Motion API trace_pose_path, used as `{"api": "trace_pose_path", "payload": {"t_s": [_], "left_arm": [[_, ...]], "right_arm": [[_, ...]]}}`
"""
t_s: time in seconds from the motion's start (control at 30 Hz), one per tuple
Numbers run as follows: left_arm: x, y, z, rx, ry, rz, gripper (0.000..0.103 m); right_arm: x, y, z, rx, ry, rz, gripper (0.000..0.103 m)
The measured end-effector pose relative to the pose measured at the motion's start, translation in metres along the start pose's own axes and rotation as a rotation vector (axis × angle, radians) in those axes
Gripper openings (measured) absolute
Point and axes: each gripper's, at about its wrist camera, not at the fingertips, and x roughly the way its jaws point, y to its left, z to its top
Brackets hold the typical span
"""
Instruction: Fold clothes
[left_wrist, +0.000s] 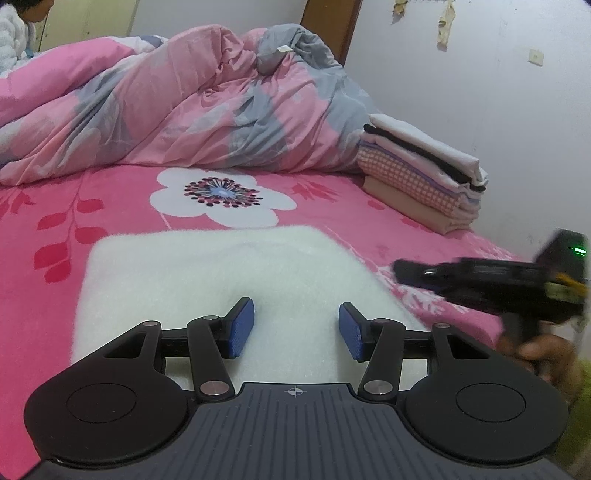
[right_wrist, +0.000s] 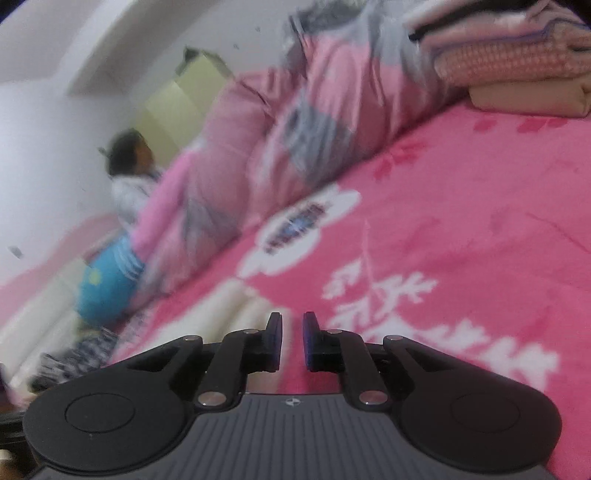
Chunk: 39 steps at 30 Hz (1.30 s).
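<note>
A white fluffy garment (left_wrist: 221, 273) lies folded into a rectangle on the pink flowered bed sheet (left_wrist: 110, 206). My left gripper (left_wrist: 296, 328) hovers over its near half, blue pads well apart and nothing pinched. My right gripper (left_wrist: 406, 271) comes in blurred from the right, just past the garment's right edge, held by a hand (left_wrist: 543, 350). In the right wrist view, that gripper (right_wrist: 292, 339) shows only a narrow gap with nothing in it, above the bare sheet (right_wrist: 461, 206). The white garment (right_wrist: 240, 306) lies to its left.
A stack of folded clothes (left_wrist: 424, 177) sits at the back right of the bed by the white wall (left_wrist: 480, 74), and shows as a stack (right_wrist: 517, 62) top right. A bunched pink and grey quilt (left_wrist: 166, 99) fills the far side. A person (right_wrist: 129, 166) sits beyond it.
</note>
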Motion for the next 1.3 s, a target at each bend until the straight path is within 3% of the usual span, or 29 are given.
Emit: {"api": "trace_pose_path", "payload": {"t_s": [0.2, 0.37, 0.4, 0.5, 0.57, 0.67, 0.9, 0.97, 1.0, 1.13, 1.3], "left_arm": [[-0.013, 0.003, 0.000, -0.056, -0.005, 0.008, 0.051], [-0.030, 0.002, -0.009, -0.031, -0.021, 0.050, 0.051], [-0.031, 0.003, -0.012, -0.038, -0.022, 0.051, 0.051], [-0.035, 0.006, -0.019, -0.046, -0.045, 0.039, 0.051], [-0.036, 0.007, -0.019, -0.052, -0.054, 0.031, 0.051], [-0.038, 0.013, -0.020, -0.072, -0.061, 0.013, 0.051], [-0.047, 0.023, -0.023, -0.158, -0.087, -0.030, 0.051], [-0.052, 0.025, -0.024, -0.175, -0.095, -0.037, 0.051], [-0.054, 0.026, -0.025, -0.182, -0.098, -0.040, 0.051], [-0.067, 0.025, -0.029, -0.161, -0.119, -0.025, 0.051], [-0.079, 0.022, -0.037, -0.119, -0.150, -0.003, 0.051]], "right_arm": [[-0.018, 0.039, 0.006, -0.124, -0.017, 0.078, 0.014], [0.005, 0.091, 0.012, -0.388, -0.017, 0.098, 0.014], [0.010, 0.099, 0.007, -0.460, -0.006, 0.089, 0.014], [0.050, 0.097, -0.029, -0.684, 0.123, -0.085, 0.013], [0.049, 0.088, -0.032, -0.649, 0.102, -0.074, 0.013], [0.050, 0.099, -0.015, -0.599, 0.153, -0.098, 0.013], [0.075, 0.145, -0.011, -0.802, 0.133, -0.111, 0.014], [0.098, 0.131, -0.023, -0.856, 0.208, -0.213, 0.013], [0.100, 0.124, -0.023, -0.836, 0.221, -0.220, 0.013], [0.097, 0.122, -0.009, -0.742, 0.250, -0.212, 0.012], [0.102, 0.149, 0.002, -0.794, 0.216, -0.233, 0.014]]}}
